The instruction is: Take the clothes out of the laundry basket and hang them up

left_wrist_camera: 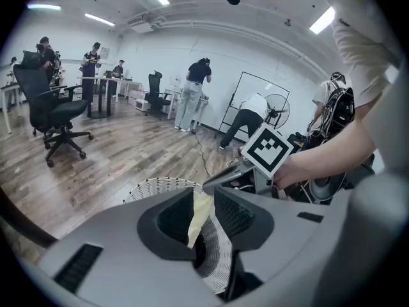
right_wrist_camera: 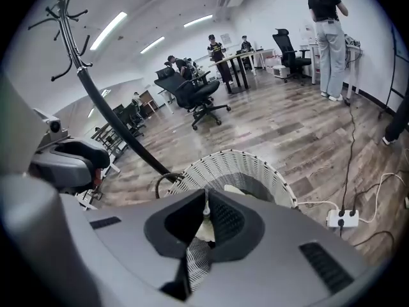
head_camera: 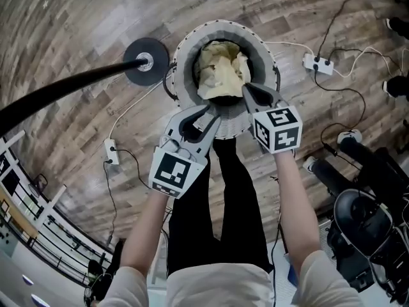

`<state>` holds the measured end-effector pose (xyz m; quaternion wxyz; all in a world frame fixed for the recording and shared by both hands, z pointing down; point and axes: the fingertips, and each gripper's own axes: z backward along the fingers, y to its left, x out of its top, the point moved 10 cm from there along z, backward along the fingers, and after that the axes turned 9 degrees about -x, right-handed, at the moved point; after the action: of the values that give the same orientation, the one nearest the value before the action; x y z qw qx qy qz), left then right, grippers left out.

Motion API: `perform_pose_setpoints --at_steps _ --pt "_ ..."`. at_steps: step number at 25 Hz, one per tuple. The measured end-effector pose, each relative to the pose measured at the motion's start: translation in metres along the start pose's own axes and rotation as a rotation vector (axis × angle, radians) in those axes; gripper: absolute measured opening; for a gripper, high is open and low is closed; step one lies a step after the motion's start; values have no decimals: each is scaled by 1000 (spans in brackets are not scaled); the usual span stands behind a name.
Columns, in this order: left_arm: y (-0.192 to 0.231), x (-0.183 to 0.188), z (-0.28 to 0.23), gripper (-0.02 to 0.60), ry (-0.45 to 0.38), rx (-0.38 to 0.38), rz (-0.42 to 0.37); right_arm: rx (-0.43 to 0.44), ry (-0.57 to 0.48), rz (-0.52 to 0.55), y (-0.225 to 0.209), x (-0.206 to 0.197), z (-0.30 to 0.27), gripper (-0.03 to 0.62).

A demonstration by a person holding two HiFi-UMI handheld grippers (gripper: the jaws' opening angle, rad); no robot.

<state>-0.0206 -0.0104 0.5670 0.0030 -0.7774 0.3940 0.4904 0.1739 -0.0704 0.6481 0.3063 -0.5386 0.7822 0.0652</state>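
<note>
a round white woven laundry basket [head_camera: 182, 53] stands on the wood-plank floor just in front of the person's feet. a crumpled pale yellow garment [head_camera: 220, 75] bulges up in its mouth. the left gripper [left_wrist_camera: 203, 196] is closed on a thick fold of that cloth, so its jaws stay a little apart with the yellow strip running between them. the right gripper [right_wrist_camera: 205, 194] has its jaws almost together, pinching a thin edge of the same garment.

seen from above, both grippers cover the near rim of the basket, and a dark shadow under the cloth hides whatever lies deeper inside. i cannot tell what kind of garment it is, bunched as it is.

left of the basket sits the round black base of a coat stand [head_camera: 147, 59], its pole running off the left edge. a white power strip [head_camera: 317, 63] lies on the floor to the right.
</note>
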Motion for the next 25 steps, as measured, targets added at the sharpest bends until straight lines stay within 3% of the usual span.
perform_pose_setpoints --at_steps 25 --pt "-84 92 79 109 -130 165 -27 95 -130 188 34 104 165 21"
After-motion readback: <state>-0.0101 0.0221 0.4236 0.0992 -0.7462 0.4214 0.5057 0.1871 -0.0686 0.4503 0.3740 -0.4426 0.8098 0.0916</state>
